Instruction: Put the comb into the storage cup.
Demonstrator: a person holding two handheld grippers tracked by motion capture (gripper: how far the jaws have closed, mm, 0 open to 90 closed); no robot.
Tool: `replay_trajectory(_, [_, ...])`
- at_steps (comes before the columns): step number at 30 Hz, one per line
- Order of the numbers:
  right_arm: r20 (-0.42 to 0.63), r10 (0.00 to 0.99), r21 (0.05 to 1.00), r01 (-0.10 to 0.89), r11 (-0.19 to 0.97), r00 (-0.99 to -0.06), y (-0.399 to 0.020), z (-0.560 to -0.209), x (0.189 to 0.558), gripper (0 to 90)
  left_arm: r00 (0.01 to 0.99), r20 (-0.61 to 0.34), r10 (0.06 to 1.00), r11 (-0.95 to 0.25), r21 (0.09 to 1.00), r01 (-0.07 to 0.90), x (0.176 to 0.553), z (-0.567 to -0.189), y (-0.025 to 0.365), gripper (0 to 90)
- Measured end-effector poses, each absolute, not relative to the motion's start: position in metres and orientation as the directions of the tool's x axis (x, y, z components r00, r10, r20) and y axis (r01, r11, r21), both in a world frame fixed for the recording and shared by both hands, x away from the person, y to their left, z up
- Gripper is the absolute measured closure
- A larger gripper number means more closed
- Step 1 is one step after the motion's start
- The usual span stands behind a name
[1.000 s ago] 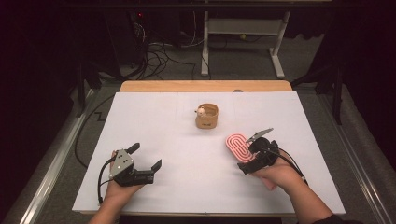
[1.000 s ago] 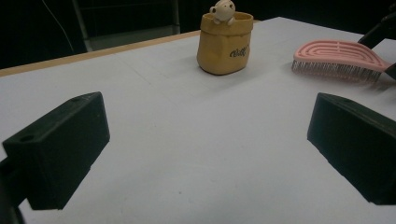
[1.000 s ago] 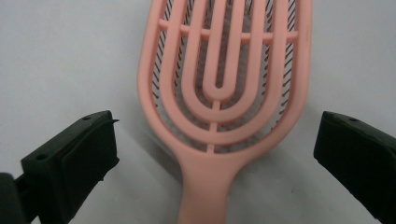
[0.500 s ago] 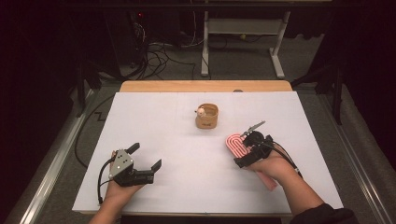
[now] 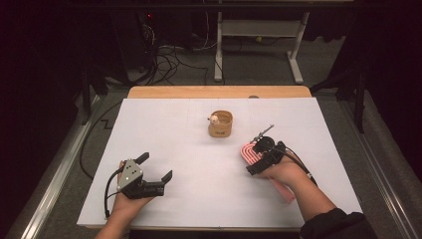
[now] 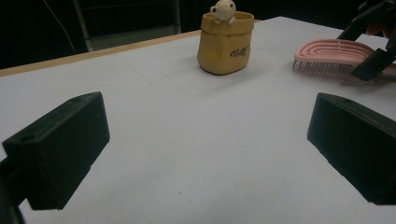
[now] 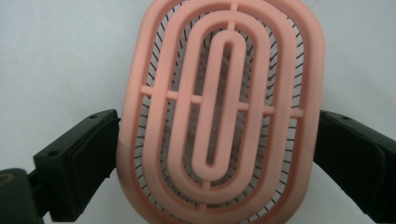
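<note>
Carried forward and left since the earlier frame, the right gripper (image 5: 260,155) now brackets the pink oval vented plastic hairbrush (image 7: 219,112) lying bristles-down beside the small tan pot (image 5: 220,124). Both jaws touch its rim, apparently pinching; squeeze evenly at the widest part. Spread wide, the left gripper (image 5: 154,172) holds nothing.

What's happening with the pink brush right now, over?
Right hand-held gripper straddles the pink brush, jaws at both sides. Left hand-held gripper open, holding nothing, low over the table. Yellow pouch stands beyond the brush, apart from it.
</note>
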State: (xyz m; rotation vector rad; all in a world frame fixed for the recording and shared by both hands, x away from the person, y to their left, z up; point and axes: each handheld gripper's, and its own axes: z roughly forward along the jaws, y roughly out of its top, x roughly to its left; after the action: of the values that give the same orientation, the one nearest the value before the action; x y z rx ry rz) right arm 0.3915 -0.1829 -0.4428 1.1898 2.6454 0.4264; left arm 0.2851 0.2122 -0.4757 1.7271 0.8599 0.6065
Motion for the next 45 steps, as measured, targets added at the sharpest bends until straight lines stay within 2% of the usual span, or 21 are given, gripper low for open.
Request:
replay_trajectory(3, [-0.069, 0.755, 0.340, 0.696, 0.632, -0.652, -0.1815, -0.4429, 0.3933, 7.1, 0.611, -0.013, 0.792, -0.179, 0.951, 0.251, 0.2851, -0.4757, 0.2124, 0.0])
replay_trajectory(4, [-0.067, 0.758, 0.338, 0.700, 0.629, -0.649, -0.1799, -0.4426, 0.3939, 10.8, 0.609, -0.010, 0.793, -0.179, 0.952, 0.250, 0.2852, -0.4754, 0.2129, 0.0])
replay_trajectory(8, [-0.063, 0.759, 0.332, 0.704, 0.628, -0.648, -0.1793, -0.4435, 0.3946, 16.0, 0.600, -0.013, 0.800, -0.172, 0.953, 0.250, 0.2856, -0.4753, 0.2139, 0.0])
replay_trajectory(24, [-0.039, 0.773, 0.330, 0.722, 0.609, -0.634, -0.1797, -0.4436, 0.3955, 17.8, 0.595, -0.014, 0.803, -0.169, 0.953, 0.250, 0.2858, -0.4754, 0.2143, 0.0])
replay_trajectory(45, [-0.058, 0.771, 0.292, 0.728, 0.621, -0.634, -0.1758, -0.4453, 0.3978, 19.2, 0.596, -0.013, 0.803, -0.171, 0.953, 0.251, 0.2860, -0.4759, 0.2143, 0.0])
